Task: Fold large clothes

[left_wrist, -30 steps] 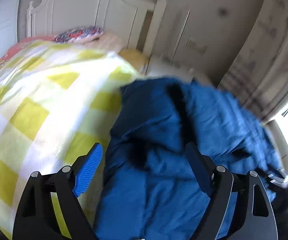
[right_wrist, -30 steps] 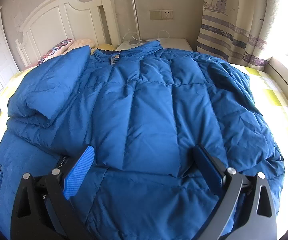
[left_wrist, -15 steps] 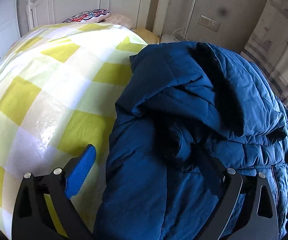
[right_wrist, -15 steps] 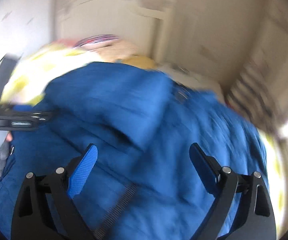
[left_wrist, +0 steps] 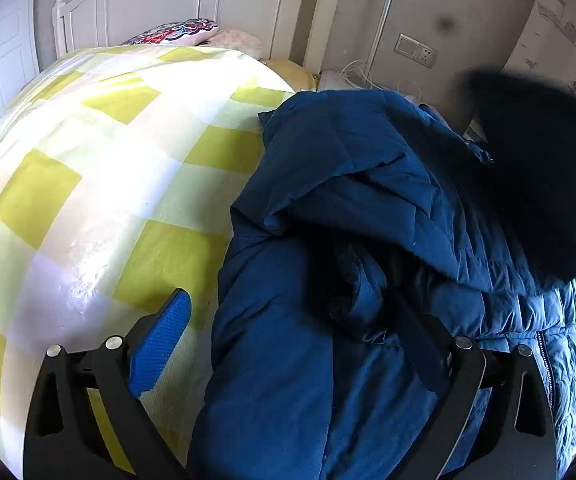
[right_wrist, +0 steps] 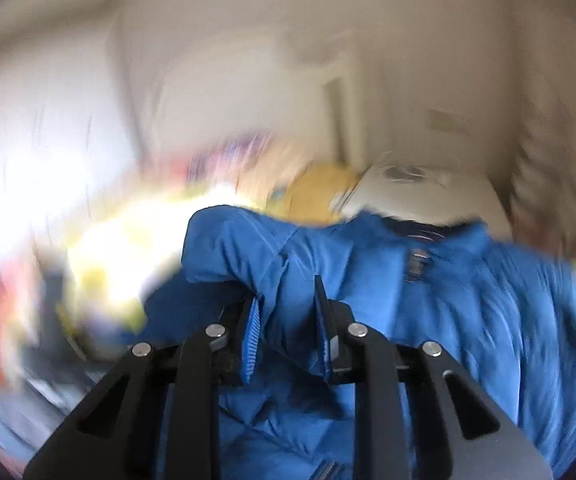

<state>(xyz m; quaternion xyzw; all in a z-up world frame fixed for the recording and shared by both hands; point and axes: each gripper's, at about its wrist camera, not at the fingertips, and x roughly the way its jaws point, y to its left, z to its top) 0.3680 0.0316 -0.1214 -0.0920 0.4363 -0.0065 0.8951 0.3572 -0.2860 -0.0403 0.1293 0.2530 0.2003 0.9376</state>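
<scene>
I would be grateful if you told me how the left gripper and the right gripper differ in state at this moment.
The left gripper has its jaws spread wide, while the right gripper has its jaws nearly together and closing. The left grips nothing, one finger over the checked bedspread and the other over the blue jacket, whereas the right pinches a fold of that jacket. The left wrist view is sharp, the right blurred. Both have black frames with blue pads.

L gripper (left_wrist: pixel 288 328) jaws wide apart; R gripper (right_wrist: pixel 286 312) jaws closing, nearly together.

The jacket (left_wrist: pixel 327 320) lies on the bedspread's (left_wrist: pixel 88 200) right part, pillows (left_wrist: pixel 176 32) behind by the headboard (left_wrist: pixel 228 0).
</scene>
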